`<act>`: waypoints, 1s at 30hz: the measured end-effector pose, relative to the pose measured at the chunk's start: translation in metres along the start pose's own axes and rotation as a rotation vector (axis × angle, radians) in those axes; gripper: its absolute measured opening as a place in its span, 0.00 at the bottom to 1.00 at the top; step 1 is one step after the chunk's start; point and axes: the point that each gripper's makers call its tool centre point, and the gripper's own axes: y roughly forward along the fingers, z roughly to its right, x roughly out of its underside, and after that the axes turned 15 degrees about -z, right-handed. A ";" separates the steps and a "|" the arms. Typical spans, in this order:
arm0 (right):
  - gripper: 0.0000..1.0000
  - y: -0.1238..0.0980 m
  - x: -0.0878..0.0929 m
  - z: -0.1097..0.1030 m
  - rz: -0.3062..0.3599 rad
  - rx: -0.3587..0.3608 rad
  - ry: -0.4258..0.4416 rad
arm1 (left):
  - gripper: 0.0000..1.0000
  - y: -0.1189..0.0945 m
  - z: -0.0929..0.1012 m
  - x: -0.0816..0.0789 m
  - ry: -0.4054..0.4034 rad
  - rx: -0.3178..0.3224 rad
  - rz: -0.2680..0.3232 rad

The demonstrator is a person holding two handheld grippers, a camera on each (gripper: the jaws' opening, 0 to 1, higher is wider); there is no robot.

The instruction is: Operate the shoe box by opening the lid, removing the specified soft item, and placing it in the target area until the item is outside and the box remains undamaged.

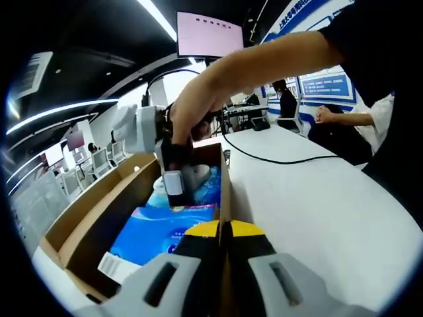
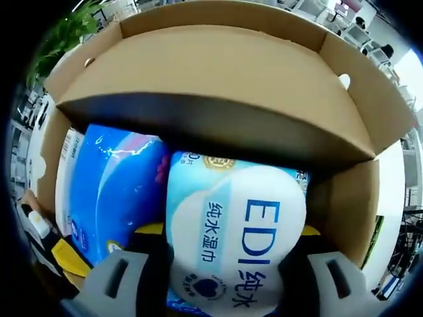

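Note:
The open cardboard shoe box (image 1: 86, 218) lies on a white table. My left gripper (image 1: 225, 229) is shut on the top edge of the box's near side wall (image 1: 225, 178), its yellow tips pressed together over it. Inside lie a dark blue soft pack (image 1: 162, 231) and a pale blue wet-wipes pack (image 1: 206, 185). A hand holds my right gripper (image 1: 177, 193) down in the box. In the right gripper view the wipes pack (image 2: 234, 231), marked EDI, bulges between the jaws of my right gripper (image 2: 231, 232), which is shut on it. The dark blue pack (image 2: 109, 181) lies beside it, under the raised lid (image 2: 211, 72).
The white table (image 1: 324, 205) stretches to the right of the box, with a black cable (image 1: 277, 159) across it. People sit at the far end (image 1: 330, 125). A wall screen (image 1: 208, 34) hangs above. Chairs and desks (image 1: 86, 165) stand beyond the box.

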 end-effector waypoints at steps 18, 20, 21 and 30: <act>0.60 -0.024 0.006 0.006 -0.022 0.025 0.026 | 0.03 0.001 -0.002 0.001 -0.002 0.000 0.000; 0.60 -0.029 0.006 0.007 -0.013 0.025 0.025 | 0.03 0.001 -0.003 0.001 -0.001 0.000 0.000; 0.60 -0.032 0.006 0.008 -0.012 0.017 0.026 | 0.03 0.001 -0.003 0.001 -0.002 0.001 0.001; 0.59 -0.054 0.004 0.008 0.029 -0.022 0.034 | 0.03 0.003 -0.007 0.000 -0.002 -0.001 0.000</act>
